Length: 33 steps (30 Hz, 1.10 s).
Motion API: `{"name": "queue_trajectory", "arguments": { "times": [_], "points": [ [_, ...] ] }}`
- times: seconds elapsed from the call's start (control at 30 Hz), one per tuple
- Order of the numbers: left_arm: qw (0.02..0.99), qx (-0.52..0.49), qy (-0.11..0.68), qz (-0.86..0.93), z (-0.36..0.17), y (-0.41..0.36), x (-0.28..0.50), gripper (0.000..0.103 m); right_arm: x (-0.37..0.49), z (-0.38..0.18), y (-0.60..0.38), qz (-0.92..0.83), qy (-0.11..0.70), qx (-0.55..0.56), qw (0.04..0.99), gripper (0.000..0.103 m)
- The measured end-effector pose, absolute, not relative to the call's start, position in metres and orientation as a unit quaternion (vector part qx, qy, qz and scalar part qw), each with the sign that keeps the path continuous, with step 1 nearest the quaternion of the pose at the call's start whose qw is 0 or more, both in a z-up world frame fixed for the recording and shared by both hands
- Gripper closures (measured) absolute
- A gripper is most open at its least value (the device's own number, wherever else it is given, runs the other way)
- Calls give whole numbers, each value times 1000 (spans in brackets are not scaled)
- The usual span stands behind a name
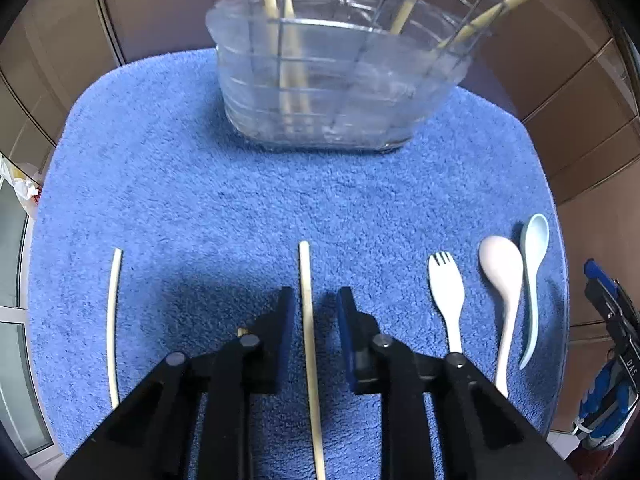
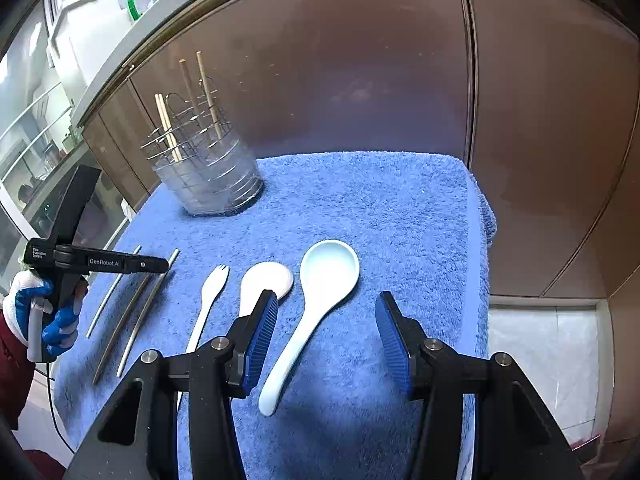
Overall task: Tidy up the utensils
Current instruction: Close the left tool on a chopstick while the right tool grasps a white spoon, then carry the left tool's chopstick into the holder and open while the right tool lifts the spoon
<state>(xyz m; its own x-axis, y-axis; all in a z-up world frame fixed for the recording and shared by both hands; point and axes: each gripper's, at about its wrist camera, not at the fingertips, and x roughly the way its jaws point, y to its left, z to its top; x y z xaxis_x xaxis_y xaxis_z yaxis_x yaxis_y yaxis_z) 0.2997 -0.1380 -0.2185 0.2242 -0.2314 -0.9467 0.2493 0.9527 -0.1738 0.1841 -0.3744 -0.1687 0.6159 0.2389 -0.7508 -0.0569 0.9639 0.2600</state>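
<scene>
A: Step in hand?
B: Chopstick pickup, by the look of it. Left gripper [image 1: 311,308] low over blue towel [image 1: 200,200], fingers spread, straddling one chopstick [image 1: 308,320]. Stick runs lengthwise through the gap, no pad contact visible on either side. Nothing pinched.

A: Right side?
B: Right gripper [image 2: 326,344] parked over the light blue spoon [image 2: 320,292]. Fingers wide apart, spoon handle between them, not gripped. Probably next in queue.

A: Rest of the layout?
B: Second chopstick [image 1: 113,320] far left on towel, well apart from the first. Third one partly hidden behind left finger; only a tip showing in the left view. Right view confirms three sticks on the towel. White fork [image 1: 446,296], then pinkish spoon [image 1: 502,280], then light blue spoon to the right, all lying flat, side by side.

A: Destination?
B: Wire utensil holder [image 1: 340,72] with clear liner, far end of towel. Several chopsticks standing in it already. So partway through; six loose items left.

A: Next move needs?
B: Close on the stick squarely, mid-length or a bit forward, so no tipping on lift. Thin round stick on soft pile: risk of rolling or pressing into the fibres. Then lift, tilt upright, drop into the compartment holding the other sticks.
</scene>
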Motion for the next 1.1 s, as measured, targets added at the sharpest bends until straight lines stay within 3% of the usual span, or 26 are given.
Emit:
{"name": "queue_trajectory", "arguments": {
  "times": [0.37, 0.63, 0.83, 1.1],
  "points": [
    [769, 0, 623, -145, -230, -142, 308, 97, 225, -180, -397, 129, 452, 147, 870, 60],
    [769, -3, 621, -150, -230, -137, 312, 98, 262, -195, -401, 167, 497, 155, 837, 61],
    [772, -2, 617, -153, -229, -140, 311, 98, 282, -206, -389, 187, 532, 134, 815, 80],
    [781, -24, 602, -165, -224, -143, 304, 98, 286, -217, -372, 186, 555, 89, 806, 95]
  ]
}}
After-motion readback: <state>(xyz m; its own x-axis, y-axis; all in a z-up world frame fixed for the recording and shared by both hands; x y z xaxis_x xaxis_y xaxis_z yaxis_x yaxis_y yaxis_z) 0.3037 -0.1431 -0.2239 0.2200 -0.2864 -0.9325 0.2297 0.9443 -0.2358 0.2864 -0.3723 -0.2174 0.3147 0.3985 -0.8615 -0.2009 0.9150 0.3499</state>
